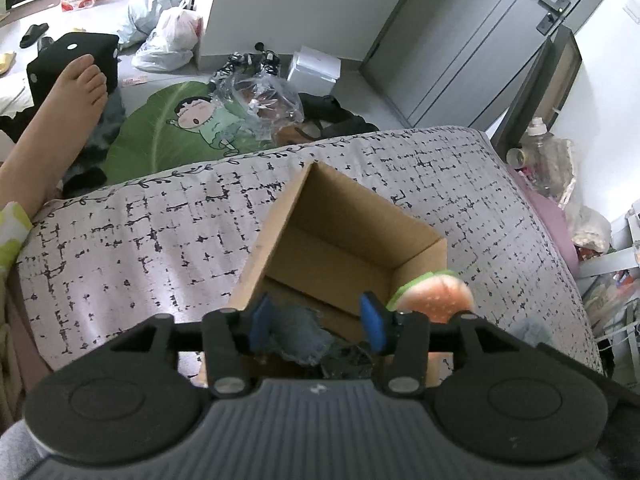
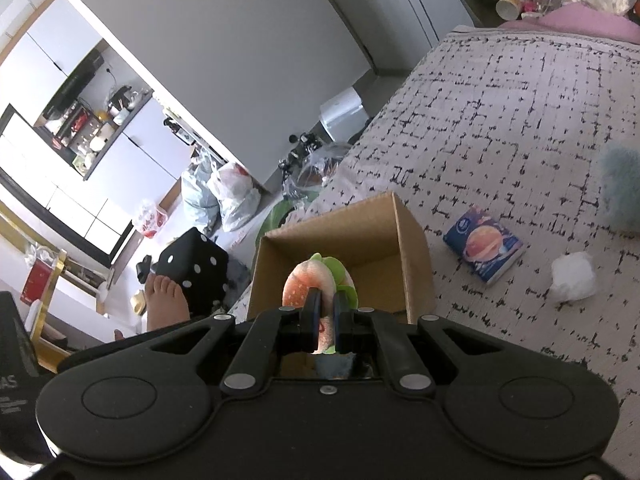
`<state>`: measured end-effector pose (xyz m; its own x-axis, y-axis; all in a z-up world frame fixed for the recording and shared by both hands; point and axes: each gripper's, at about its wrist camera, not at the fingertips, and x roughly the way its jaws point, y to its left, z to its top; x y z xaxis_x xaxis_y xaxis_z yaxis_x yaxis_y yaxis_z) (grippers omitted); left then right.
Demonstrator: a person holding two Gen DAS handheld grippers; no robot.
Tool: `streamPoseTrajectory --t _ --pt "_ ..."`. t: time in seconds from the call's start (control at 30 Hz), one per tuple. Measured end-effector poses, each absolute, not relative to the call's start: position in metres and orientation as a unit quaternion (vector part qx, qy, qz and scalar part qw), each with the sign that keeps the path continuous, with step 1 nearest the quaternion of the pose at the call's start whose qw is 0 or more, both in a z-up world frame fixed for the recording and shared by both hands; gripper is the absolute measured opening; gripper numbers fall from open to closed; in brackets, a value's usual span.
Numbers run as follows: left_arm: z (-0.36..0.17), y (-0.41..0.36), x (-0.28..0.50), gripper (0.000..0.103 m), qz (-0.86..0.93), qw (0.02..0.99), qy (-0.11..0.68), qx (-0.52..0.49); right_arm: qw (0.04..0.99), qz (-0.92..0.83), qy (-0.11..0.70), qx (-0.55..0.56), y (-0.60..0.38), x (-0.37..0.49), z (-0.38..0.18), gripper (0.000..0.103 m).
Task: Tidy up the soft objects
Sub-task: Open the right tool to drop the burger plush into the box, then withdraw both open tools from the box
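Observation:
An open cardboard box [image 1: 340,248] stands on the patterned bed cover [image 1: 120,240]; it also shows in the right wrist view [image 2: 412,264]. My left gripper [image 1: 318,318] is open over the box's near end, above a blue-grey fuzzy soft thing [image 1: 300,332] lying inside. My right gripper [image 2: 325,304] is shut on a plush hamburger [image 2: 310,280] with a green lettuce edge and holds it over the box. The hamburger also shows in the left wrist view [image 1: 434,294] at the box's right corner.
A blue packet [image 2: 484,250], a white crumpled wad [image 2: 572,276] and a pale fuzzy plush [image 2: 622,192] lie on the bed right of the box. A bare foot [image 1: 80,84], a black dice cushion [image 2: 196,268], bags and clutter are beyond the bed's edge.

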<state>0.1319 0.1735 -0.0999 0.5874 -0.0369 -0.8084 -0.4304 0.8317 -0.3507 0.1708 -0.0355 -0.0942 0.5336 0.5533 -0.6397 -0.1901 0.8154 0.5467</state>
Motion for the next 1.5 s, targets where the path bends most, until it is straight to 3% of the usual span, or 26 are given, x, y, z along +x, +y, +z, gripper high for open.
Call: streamPoseTrajectory --t 0.27,0.37,0.43,0.5,0.67,0.83,0.93,1.2,1.5 --pt "-0.099 0.177 0.128 0.053 0.117 0.853 0.431 -0.271 0.847 0.205 0.438 0.22 -0.042 0.171 -0.099 0.025" --pt "-0.097 0.175 0.128 0.053 0.114 0.859 0.421 -0.266 0.851 0.199 0.436 0.216 -0.051 0.168 -0.098 0.026" --pt "-0.095 0.172 0.129 0.057 0.117 0.862 0.42 -0.259 0.852 0.197 0.436 0.213 -0.06 0.165 -0.095 0.03" --pt "-0.092 0.167 0.13 0.063 0.121 0.865 0.42 -0.248 0.858 0.19 0.431 0.207 -0.07 0.163 -0.091 0.041" --pt "-0.086 0.157 0.131 0.068 0.119 0.871 0.42 -0.224 0.869 0.179 0.42 0.189 -0.096 0.157 -0.083 0.046" --pt "-0.076 0.147 0.133 0.073 0.119 0.878 0.418 -0.199 0.882 0.164 0.403 0.181 -0.123 0.151 -0.076 0.058" --pt "-0.067 0.143 0.133 0.079 0.104 0.887 0.405 -0.198 0.886 0.162 0.397 0.178 -0.139 0.149 -0.072 0.064" --pt "-0.047 0.11 0.135 0.103 0.071 0.903 0.38 -0.186 0.905 0.139 0.366 0.168 -0.183 0.139 -0.064 0.091" --pt "-0.035 0.068 0.134 0.103 0.039 0.917 0.356 -0.175 0.915 0.106 0.345 0.182 -0.234 0.13 -0.066 0.095"
